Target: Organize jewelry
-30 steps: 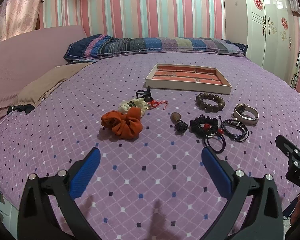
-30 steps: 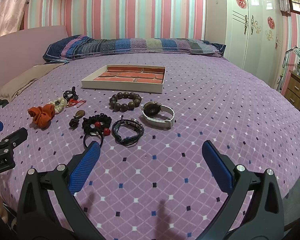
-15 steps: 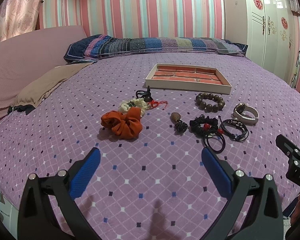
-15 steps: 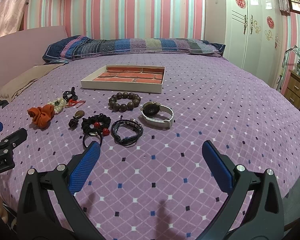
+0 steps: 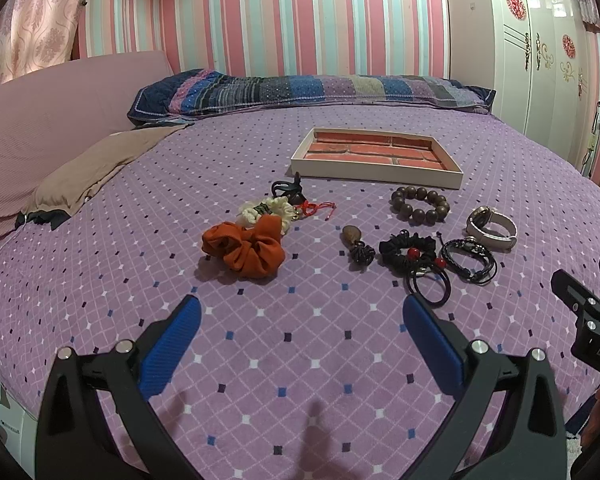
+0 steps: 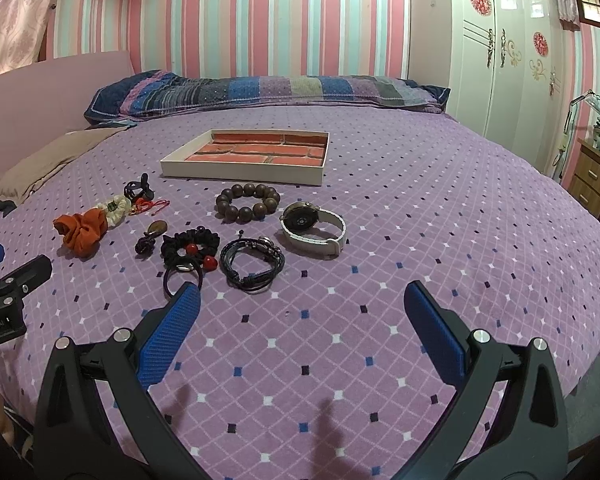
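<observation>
Left wrist view: my left gripper (image 5: 300, 316) hangs over the purple bedspread (image 5: 300, 360) with its blue pads spread wide and nothing between them. At 12 o'clock, well apart, lies the tray (image 5: 376, 170), its near rim facing me and its brick-patterned floor bare. Between it and me the jewelry is strewn: an orange scrunchie (image 5: 246, 246) at 11 o'clock, touching a cream scrunchie (image 5: 266, 210) behind it; a bead bracelet (image 5: 420, 204) at 1 o'clock near the tray's rim; a black scrunchie (image 5: 406, 250), a cord bracelet (image 5: 468, 258) and a watch (image 5: 492, 226) in a row toward 2 o'clock. Open bedspread runs between my pads and the nearest pieces.

From the right wrist, my right gripper (image 6: 300, 312) is also wide open and empty. Its left pad (image 6: 172, 328) sits just beside a black hair tie (image 6: 182, 276). The watch (image 6: 312, 228) lies at 12 o'clock, the tray (image 6: 244, 168) beyond it. Toward 3 o'clock the bedspread is bare out to the bed's edge, where a wardrobe (image 6: 500, 60) stands.
</observation>
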Demonstrator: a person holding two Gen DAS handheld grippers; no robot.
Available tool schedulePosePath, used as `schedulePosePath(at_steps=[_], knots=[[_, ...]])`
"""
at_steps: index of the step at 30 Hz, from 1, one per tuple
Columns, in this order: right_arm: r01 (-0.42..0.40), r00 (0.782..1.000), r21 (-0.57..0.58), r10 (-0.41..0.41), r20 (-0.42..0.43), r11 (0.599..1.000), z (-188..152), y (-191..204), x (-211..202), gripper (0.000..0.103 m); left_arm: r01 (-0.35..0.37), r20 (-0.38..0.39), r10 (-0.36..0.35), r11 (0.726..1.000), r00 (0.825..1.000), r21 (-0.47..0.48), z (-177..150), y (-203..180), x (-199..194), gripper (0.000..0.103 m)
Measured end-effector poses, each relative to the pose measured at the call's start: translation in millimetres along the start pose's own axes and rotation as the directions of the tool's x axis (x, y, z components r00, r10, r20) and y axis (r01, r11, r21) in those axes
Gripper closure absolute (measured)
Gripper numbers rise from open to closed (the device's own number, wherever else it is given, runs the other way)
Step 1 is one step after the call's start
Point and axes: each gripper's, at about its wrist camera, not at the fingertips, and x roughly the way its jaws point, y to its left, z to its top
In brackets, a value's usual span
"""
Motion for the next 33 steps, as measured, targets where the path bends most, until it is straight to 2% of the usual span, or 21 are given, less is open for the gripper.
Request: schedulePosePath(at_steps=[33], knots=[[-0.003,1.0,-0.004,0.003,-0.009,1.0,-2.8,0.0,4.8,0.004,0.0,-0.008,0.0,1.0,1.0,0.003,0.6,1.4,3.0,0.004]])
